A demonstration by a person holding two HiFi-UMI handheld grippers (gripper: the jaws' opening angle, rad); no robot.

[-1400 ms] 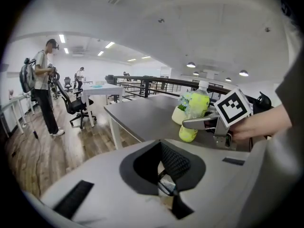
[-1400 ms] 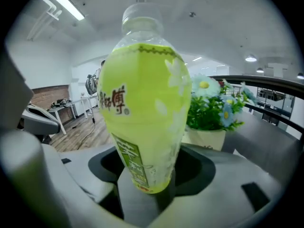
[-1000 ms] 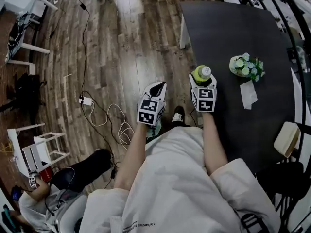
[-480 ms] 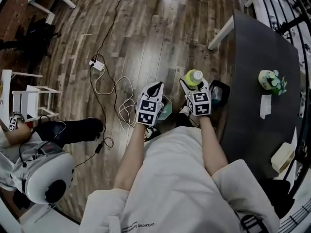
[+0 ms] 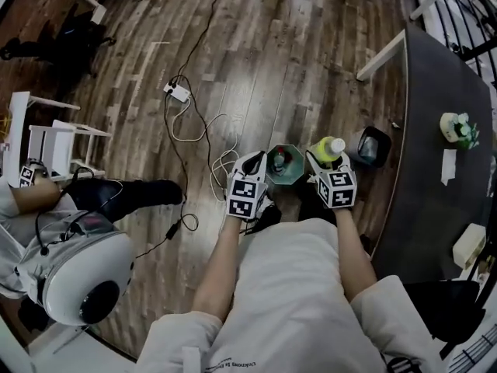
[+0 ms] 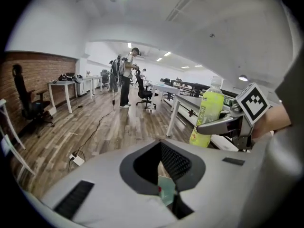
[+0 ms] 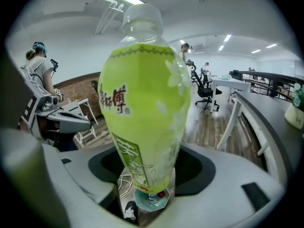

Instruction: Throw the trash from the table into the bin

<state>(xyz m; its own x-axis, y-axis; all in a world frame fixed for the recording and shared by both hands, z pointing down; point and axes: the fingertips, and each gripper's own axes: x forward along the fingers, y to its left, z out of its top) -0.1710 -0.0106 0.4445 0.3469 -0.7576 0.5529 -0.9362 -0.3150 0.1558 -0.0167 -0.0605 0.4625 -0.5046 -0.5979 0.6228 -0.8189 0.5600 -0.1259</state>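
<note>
Steep downward look over a pale-shirted torso and two bare forearms, each ending in tongs topped by a cube of black-and-white square markers. In the right tongs (image 5: 327, 162), right of centre, a clamped green bottle (image 5: 329, 147): upright, white cap up, yellow-green drink inside, jaws spread wide against its sides. Close up in the right gripper view, filling the middle of the frame, its label: red Chinese characters at the upper left, partly turned away, the legible ones reading "师傅". Below them, a white strip with larger green characters, too warped to read with confidence. Just left of the bottle in the head view, on the wooden floor (image 5: 295, 53), a small teal bin (image 5: 284, 166), eight-sided and open-topped, with a few bits inside, one of them red. Bottle held beside the bin's right rim, not inside it. Left tongs (image 5: 250, 162) just left of the bin, closed to a point and gripping nothing; through the slit between their jaws in the left gripper view, only a sliver of teal. Along the right edge, a dark table (image 5: 446, 76) bearing a potted plant (image 5: 458, 128), a white paper scrap (image 5: 448, 166) and a beige block (image 5: 468, 245). Near the table's edge, a dark container (image 5: 373, 146) on the floor. Upper left of centre, a white power strip (image 5: 178, 92) with looping cables. Lower left, another person (image 5: 78, 239) low on the floor.
</note>
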